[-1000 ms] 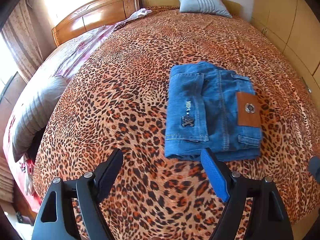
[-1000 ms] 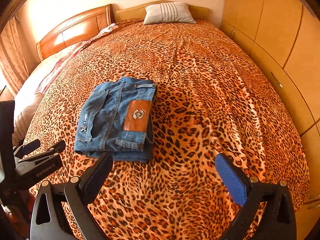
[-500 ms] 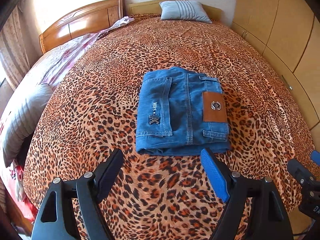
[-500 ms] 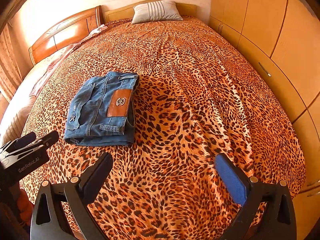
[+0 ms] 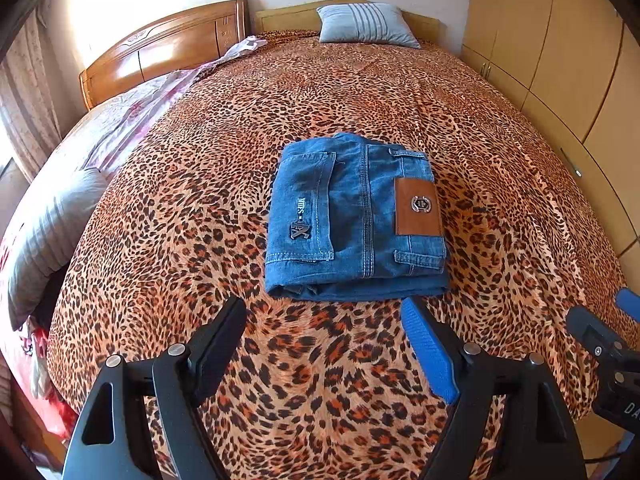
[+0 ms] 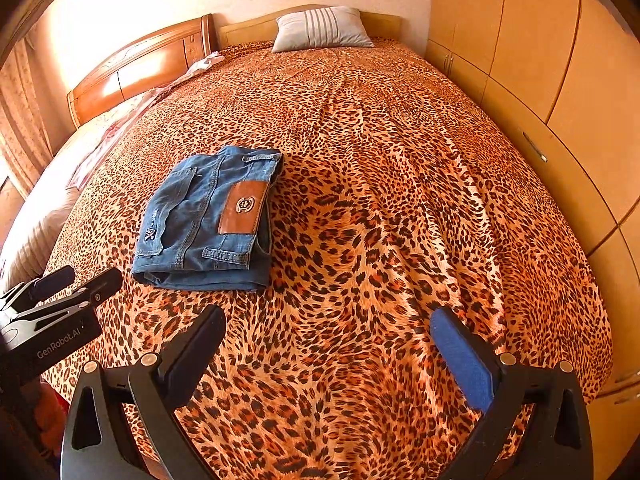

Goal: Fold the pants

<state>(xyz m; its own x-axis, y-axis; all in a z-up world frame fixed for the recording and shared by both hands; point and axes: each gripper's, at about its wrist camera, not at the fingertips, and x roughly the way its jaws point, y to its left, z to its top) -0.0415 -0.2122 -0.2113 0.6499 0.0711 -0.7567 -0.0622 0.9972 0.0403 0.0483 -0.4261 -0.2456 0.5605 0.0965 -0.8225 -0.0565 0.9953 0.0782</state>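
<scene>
Just beyond the left gripper (image 5: pixel 324 320), the folded blue denim pants (image 5: pixel 356 220) lie on the leopard-print bedspread (image 5: pixel 360 92); both it and the right gripper (image 6: pixel 326 330) hover level, jaws wide apart, empty

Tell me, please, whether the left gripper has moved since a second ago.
Yes. The left gripper has shifted rightward: in its view the folded jeans, formerly right of centre, now lie centred ahead of its fingers.
</scene>
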